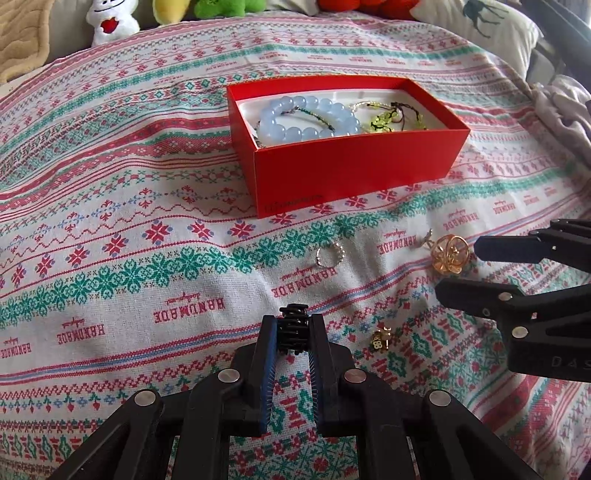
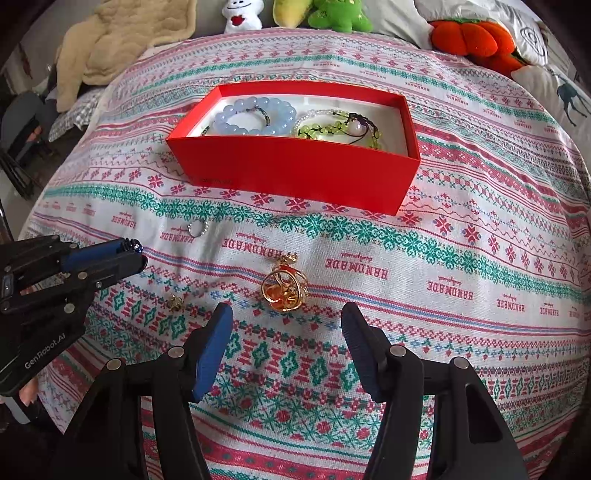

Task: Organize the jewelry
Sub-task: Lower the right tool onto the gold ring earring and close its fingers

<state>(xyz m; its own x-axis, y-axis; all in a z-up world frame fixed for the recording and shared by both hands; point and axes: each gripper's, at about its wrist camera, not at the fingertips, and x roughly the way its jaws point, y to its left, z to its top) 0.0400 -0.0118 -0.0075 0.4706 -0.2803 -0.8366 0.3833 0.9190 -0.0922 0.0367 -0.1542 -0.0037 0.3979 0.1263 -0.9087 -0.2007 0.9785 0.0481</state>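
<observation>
My left gripper (image 1: 293, 323) is shut on a small black claw clip (image 1: 293, 320), just above the patterned cloth. From the right wrist view the left gripper (image 2: 135, 254) shows at the left with the clip's dark tip (image 2: 132, 243) poking out. My right gripper (image 2: 287, 314) stands open, with a gold cage-like ornament (image 2: 284, 288) on the cloth just beyond its fingertips, untouched. A silver ring (image 1: 330, 255), a tiny gold earring (image 1: 380, 338) and a small silver piece (image 1: 426, 238) lie loose. The red box (image 1: 351, 166) holds a blue bead bracelet (image 1: 306, 122) and a green bracelet (image 1: 388, 118).
A cloth (image 2: 443, 258) with red and green patterns covers the whole surface. Plush toys (image 2: 338, 14) and an orange plush (image 2: 476, 40) line the far edge. A beige blanket (image 2: 122, 44) lies at the back left, and a deer-print pillow (image 1: 480, 22) at the back right.
</observation>
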